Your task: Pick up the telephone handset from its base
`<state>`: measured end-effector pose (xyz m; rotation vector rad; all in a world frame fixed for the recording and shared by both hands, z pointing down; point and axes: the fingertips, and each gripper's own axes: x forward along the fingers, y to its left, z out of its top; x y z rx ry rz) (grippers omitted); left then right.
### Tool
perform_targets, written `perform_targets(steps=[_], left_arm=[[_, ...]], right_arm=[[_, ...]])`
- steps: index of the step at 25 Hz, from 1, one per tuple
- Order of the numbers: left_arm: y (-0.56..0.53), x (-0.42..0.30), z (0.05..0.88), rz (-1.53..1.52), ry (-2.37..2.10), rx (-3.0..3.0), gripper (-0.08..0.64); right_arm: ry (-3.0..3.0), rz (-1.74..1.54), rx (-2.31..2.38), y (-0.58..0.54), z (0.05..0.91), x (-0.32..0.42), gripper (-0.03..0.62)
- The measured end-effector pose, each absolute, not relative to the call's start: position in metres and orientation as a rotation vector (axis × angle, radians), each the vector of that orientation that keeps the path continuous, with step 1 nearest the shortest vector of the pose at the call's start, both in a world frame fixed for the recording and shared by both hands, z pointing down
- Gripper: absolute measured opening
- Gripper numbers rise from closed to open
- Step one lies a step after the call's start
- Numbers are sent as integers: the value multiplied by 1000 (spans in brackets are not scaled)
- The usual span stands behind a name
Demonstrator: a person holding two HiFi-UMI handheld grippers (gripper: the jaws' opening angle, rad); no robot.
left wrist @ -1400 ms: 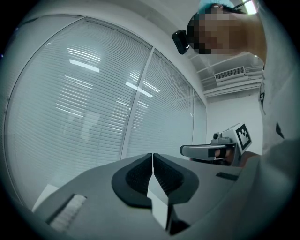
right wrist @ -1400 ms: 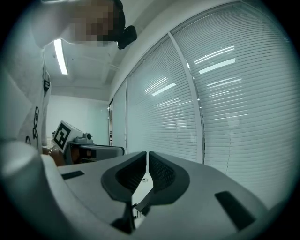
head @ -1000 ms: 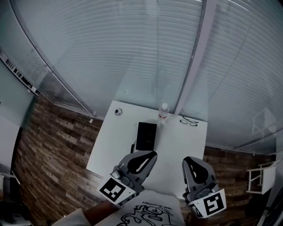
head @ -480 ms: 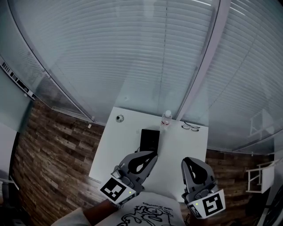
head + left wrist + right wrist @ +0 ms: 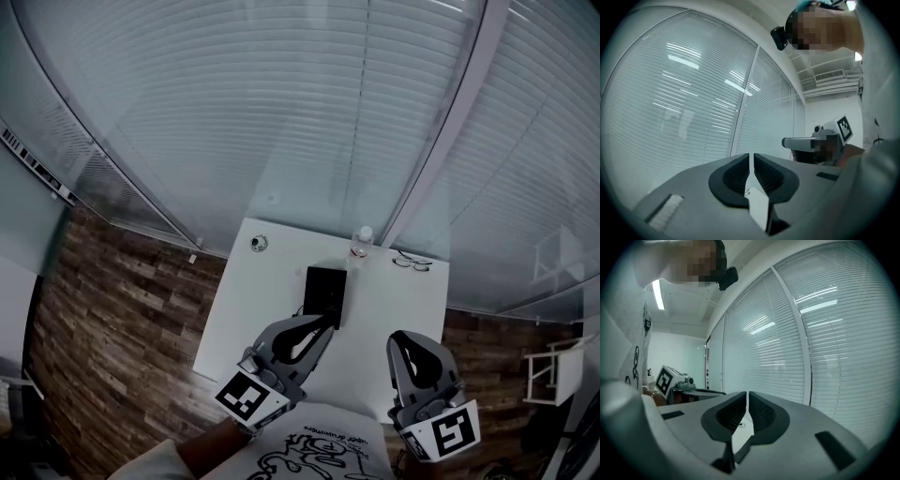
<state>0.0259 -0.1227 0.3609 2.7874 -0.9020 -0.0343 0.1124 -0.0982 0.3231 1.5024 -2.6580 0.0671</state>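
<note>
1. White table top (image 5: 234,323) carries the black telephone (image 5: 326,292) near its middle. The handset seems to lie on the base, but in the head view the set is small and dark, so I cannot separate the two parts.
2. I judge that the telephone stands there so that a gripper can reach it from the near side. The bottle (image 5: 361,242) and the glasses (image 5: 412,262) lie behind the telephone and to its right, apart from it, and do not block this way.
3. The left gripper (image 5: 322,324) has its tip just in front of the telephone's near edge. I cannot tell if it touches. Its jaws are pressed almost together, with only a thin slit between them and nothing in it.
4. The right gripper (image 5: 404,339) is to the right of the telephone and nearer to the person, well apart from it. Its jaws are also pressed together and empty.
5. Both hands hold the grippers about level and side by side. They point past the telephone toward the window blinds, with the marker cubes close to the person's body.
6. The pick-up looks not yet begun. The jaws would have to spread before they can take the handset.
</note>
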Motion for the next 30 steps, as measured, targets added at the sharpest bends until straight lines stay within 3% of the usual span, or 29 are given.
perform_targets(steps=[15, 30], left_arm=[[-146, 6, 429, 66, -901, 2630, 49], [-184, -14, 572, 300, -958, 2459, 49]], right_arm=[[-2641, 143, 1458, -110, 341, 99, 17], [-2622, 202, 1416, -120, 361, 93, 17]])
